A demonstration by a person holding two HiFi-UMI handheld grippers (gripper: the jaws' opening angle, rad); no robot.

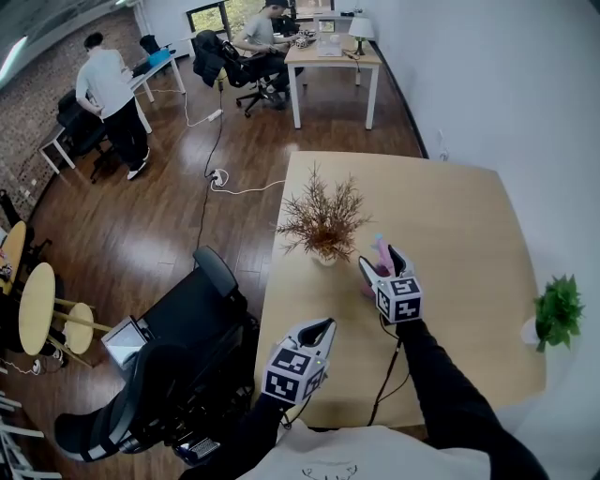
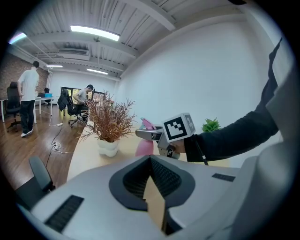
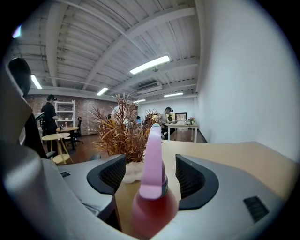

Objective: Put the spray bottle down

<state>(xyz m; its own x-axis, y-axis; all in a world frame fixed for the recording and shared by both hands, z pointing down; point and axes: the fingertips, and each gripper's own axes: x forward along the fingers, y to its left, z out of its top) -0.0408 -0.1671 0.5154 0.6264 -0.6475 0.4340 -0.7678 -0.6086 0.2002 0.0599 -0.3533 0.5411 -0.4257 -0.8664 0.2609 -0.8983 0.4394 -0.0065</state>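
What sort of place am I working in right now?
Most likely an open-plan office: a seated person works at a far desk with a lamp, a black office chair stands on wood flooring, and a standing person is beside a brick wall.

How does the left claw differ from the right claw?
The left claw is shut and empty; the right claw is open, with the pink spray bottle upright between its jaws. The left claw is nearer the person; the right claw reaches farther across the table. Both are above that table.
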